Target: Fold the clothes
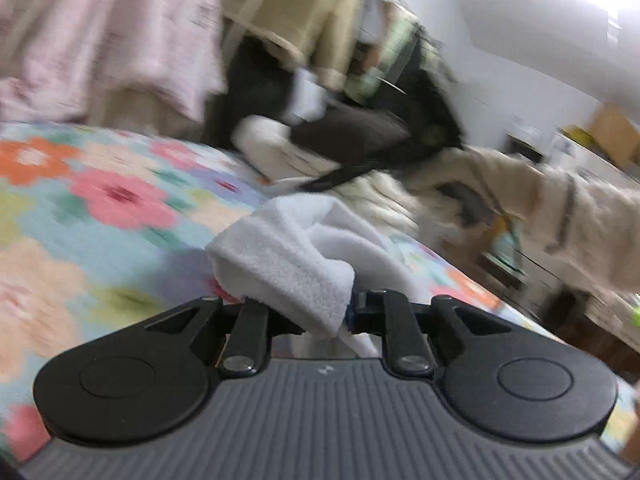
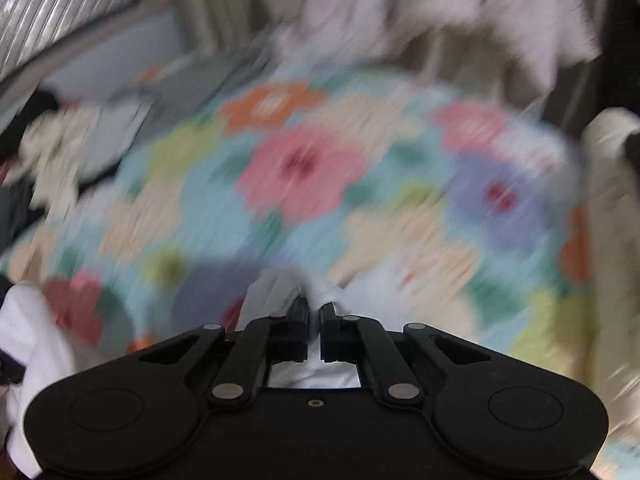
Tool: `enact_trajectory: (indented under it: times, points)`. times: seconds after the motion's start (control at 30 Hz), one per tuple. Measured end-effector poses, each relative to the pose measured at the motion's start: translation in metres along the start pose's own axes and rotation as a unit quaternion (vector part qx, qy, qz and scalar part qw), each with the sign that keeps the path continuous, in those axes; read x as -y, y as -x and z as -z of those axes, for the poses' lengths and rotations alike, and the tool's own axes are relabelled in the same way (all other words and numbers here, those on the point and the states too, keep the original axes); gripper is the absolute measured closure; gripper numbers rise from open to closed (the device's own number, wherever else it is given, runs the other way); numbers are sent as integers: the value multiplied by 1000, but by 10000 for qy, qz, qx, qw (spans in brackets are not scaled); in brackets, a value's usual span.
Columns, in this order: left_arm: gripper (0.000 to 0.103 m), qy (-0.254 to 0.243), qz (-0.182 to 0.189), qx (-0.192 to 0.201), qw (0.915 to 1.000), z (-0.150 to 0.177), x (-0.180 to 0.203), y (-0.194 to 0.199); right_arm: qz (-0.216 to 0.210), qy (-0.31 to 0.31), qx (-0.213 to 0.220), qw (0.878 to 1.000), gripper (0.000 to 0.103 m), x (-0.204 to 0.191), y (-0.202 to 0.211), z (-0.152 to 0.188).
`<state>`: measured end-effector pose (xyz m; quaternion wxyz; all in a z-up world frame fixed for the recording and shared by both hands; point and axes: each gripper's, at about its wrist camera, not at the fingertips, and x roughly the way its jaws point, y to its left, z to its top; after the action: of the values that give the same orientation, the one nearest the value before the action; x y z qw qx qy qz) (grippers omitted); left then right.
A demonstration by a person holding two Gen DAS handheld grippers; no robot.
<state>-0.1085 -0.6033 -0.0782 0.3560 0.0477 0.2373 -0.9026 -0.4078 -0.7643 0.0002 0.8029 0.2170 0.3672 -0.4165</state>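
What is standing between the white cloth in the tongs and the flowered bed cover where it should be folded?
Nothing visible. The left tongs and the right tongs both grip the white cloth, and the flowered bed cover ahead looks free. Other clothes lie only at its far edge. The pictures are blurred.

White fleecy cloth point(image 1: 296, 256) against black gripper fingers point(image 1: 250, 320); the bedspread point(image 1: 100, 208) beneath is a pale blue ground patterned with pink, orange, lilac, yellow-green and peach flowers. Hanging behind: a pale pink garment point(image 1: 120, 32), perhaps with a faint print, and a beige one point(image 1: 304, 12)
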Motion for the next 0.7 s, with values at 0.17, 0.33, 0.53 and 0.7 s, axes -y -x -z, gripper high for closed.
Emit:
enact_trajectory:
  times: [0.17,0.33,0.53,0.7]
  points:
    - [88,-362,-1139,167,9927,-42,-34,6,495,-142,685,9963,99,29,28,-34]
    - [88,-410,-1897,422,9801,-78,-74,17,755,-247,1238,9891,99,44,50,-48]
    - [92,-313,-2643,730,9612,-112,-124,23,1571,-842,1785,9676,99,79,62,-51]
    - [92,-316,-3006,636,9511,-131,-158,16,1176,-1307,1969,9645,98,104,67,-50]
